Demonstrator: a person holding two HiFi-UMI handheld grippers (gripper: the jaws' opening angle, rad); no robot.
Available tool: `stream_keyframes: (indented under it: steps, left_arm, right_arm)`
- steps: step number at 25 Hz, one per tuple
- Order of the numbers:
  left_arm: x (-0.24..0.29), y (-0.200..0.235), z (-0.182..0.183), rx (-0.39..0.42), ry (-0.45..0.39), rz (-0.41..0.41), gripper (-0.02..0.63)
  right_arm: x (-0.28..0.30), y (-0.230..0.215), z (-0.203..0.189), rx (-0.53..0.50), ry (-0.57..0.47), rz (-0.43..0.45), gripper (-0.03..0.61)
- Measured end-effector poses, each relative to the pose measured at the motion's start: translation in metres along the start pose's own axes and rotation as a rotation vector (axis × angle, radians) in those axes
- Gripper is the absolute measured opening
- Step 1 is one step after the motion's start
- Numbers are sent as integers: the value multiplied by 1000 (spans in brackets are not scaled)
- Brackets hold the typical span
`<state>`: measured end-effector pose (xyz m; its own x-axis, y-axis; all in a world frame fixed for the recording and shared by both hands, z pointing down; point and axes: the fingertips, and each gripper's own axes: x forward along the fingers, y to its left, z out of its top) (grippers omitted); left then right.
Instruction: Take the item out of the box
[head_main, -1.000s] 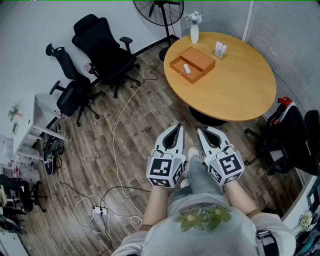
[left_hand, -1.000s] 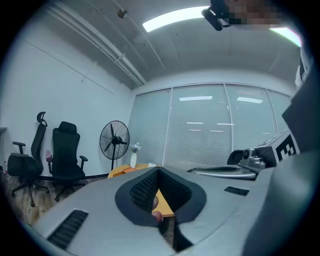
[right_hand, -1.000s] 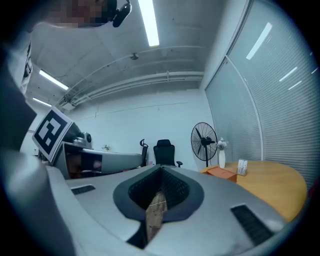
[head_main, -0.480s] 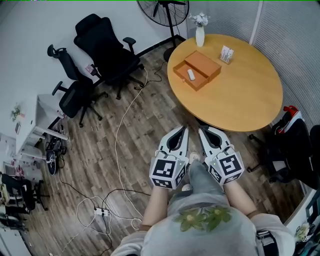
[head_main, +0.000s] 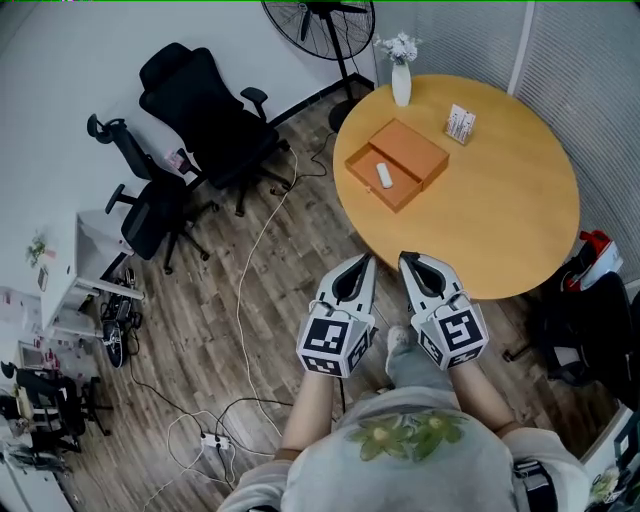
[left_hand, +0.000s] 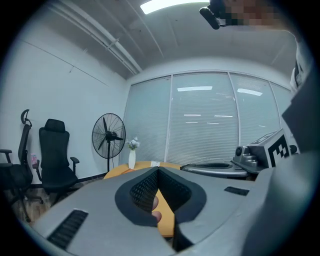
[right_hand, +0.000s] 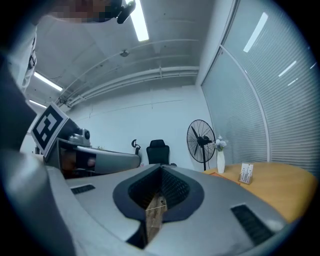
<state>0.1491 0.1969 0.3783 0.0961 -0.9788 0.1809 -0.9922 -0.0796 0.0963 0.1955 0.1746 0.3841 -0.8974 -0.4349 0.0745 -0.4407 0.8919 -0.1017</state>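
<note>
Judging by its look, the small white item (head_main: 384, 175) is light, rigid and probably smooth, so I would pinch it across its narrow sides. It lies in the open orange box (head_main: 417, 151) on the table (head_main: 500, 200), well ahead of my left gripper (head_main: 367, 260) and right gripper (head_main: 405, 260), both closed and empty. Since a second ago the table edge has come up to my tips.

A flat orange box (head_main: 415, 155) lies open on the round wooden table (head_main: 500, 210), near its left edge, with a small white oblong item (head_main: 384, 176) lying flat in its shallow tray half.
</note>
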Motion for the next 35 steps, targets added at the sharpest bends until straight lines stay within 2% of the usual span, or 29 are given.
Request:
stream_keyframes:
  steps: [9, 22, 30, 32, 34, 35]
  left_arm:
    - [63, 24, 22, 26, -21, -5, -1]
    - [88, 80, 23, -16, -17, 55, 0]
    - [125, 126, 41, -24, -20, 21, 0]
    - [135, 138, 49, -23, -22, 9, 0]
    - [146, 153, 53, -26, -22, 2, 0]
    - [151, 160, 54, -27, -23, 0, 0]
  right_arm:
    - [42, -56, 17, -17, -35, -18, 6]
    - [100, -79, 19, -19, -16, -29, 6]
    - [156, -96, 28, -33, 11, -65, 8]
    - [173, -100, 32, -36, 23, -61, 82]
    - [190, -107, 36, -39, 27, -68, 96]
    - [198, -111, 38, -41, 28, -74, 125]
